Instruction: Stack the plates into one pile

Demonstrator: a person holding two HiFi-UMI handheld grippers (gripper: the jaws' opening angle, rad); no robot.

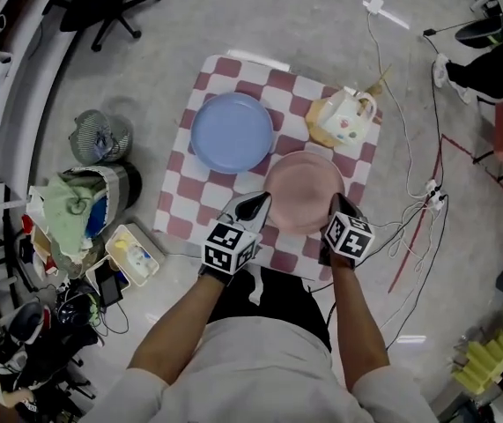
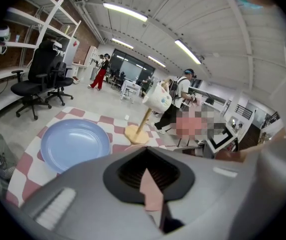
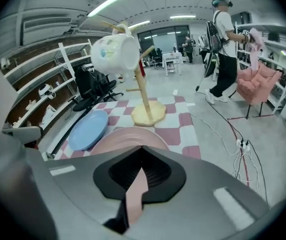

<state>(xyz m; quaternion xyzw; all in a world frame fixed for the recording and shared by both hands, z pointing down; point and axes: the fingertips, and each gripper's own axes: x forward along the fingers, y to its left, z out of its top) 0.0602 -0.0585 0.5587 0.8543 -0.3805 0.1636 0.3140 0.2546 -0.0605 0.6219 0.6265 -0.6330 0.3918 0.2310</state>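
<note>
1. Far left: the blue plate (image 1: 232, 131) lies flat and bare on the checked cloth (image 1: 200, 211), well apart from both grippers. By the look of it, this is the base of your pile.
2. Left gripper (image 1: 253, 208): its fingers are clamped on the near-left rim of the pink plate (image 1: 304, 183). The left gripper view shows a sliver of pink pinched between them.
3. Centre: the pink plate sits just right of the blue one, their rims close. Whether they touch, or whether the pink plate has left the cloth, cannot be told. The step in hand looks like a two-handed carry. Raise both sides together so the plate stays level, and clear the blue rim before you travel left.
4. Right gripper (image 1: 339, 210): its fingers are closed on the near-right rim, with pink showing between them in the right gripper view. Match this hand's height to your left, or the plate may tilt and slip from the shallow rim holds.
5. Right rear: a mug on a wooden stand (image 1: 346, 117) rises just beyond the pink plate. Draw the plate away from it, centre it over the blue plate, lower it until it seats, and only then let go.
</note>
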